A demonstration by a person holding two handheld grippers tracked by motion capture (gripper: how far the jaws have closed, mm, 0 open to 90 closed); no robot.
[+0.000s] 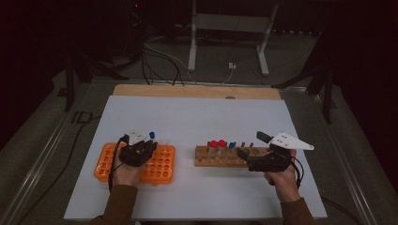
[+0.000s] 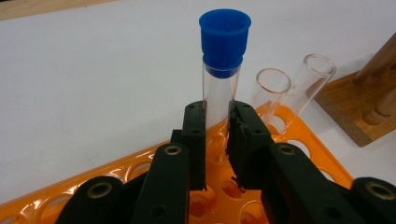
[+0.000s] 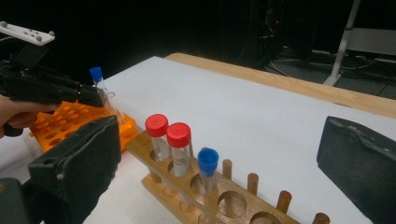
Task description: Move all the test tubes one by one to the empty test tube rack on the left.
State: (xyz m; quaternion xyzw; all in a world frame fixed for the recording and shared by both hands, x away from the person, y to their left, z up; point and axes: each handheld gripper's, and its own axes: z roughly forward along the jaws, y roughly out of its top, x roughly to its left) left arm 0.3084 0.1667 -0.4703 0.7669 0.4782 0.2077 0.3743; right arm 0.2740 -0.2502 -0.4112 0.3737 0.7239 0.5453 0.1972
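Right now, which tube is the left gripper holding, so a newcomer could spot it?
Find the orange rack at the table's left. At its far edge the left gripper clamps an upright clear tube. Unlike the two open tubes beside it, it wears a blue cap.

The left hand-held gripper (image 2: 217,135) squeezes a clear test tube (image 2: 219,100) between its two black jaws. The tube stands almost straight up and has a blue cap (image 2: 224,41) on top. The jaws hold the glass low down, well under the cap. Right below is an orange tube rack (image 2: 317,154) full of round holes. Two more clear tubes (image 2: 292,91) with no caps lean to the right in the rack, just beside the held tube. The rack sits on a white bench (image 2: 93,84). At the right edge is a corner of a wooden rack (image 2: 369,107).
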